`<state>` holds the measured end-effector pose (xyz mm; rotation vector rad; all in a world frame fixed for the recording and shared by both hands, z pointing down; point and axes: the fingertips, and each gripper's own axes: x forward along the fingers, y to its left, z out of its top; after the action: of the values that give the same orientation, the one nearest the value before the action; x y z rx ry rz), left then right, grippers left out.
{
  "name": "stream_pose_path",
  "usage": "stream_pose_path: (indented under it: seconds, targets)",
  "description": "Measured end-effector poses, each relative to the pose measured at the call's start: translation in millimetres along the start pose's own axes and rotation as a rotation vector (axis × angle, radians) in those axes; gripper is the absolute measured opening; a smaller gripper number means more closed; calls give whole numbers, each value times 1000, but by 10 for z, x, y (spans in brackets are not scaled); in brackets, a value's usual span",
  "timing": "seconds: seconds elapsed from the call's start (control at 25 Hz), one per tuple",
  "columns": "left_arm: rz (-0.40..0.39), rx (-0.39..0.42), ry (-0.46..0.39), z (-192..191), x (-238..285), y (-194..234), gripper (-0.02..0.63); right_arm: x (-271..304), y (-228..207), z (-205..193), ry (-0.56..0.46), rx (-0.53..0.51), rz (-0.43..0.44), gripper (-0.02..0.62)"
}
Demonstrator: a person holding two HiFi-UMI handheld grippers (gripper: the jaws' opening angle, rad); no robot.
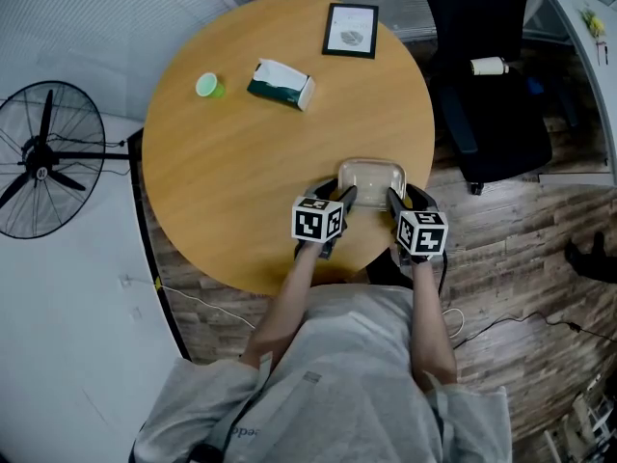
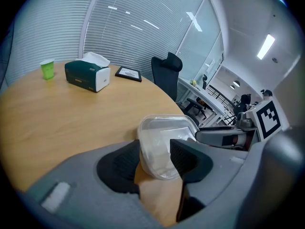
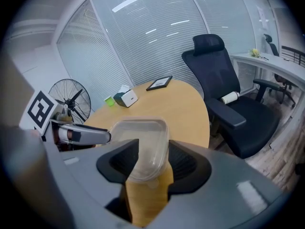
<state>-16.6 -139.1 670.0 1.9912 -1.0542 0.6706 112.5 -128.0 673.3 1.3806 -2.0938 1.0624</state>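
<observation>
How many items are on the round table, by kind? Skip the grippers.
clear plastic container: 1
green cup: 1
tissue box: 1
framed picture: 1
Total: 4

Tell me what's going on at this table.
A person holds a gripper in each hand. The left gripper and right gripper each clamp one end of a clear container at the near edge of the table. The container looks empty. A tissue box, green cup and frame sit farther back.
</observation>
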Motion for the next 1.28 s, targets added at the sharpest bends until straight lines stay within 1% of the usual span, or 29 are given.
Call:
stream_pose_path:
  seconds: [0.16, 0.6, 1.28]
  targets:
    - [2, -2, 1, -5, -14, 0, 206, 3, -2, -11, 14, -21, -11, 193]
    - [-9, -3, -10, 10, -33, -18, 204, -12, 26, -2, 10, -21, -8, 193]
    - [-5, 4, -46, 55, -183, -76, 204, -123, 132, 52, -24, -25, -7, 193]
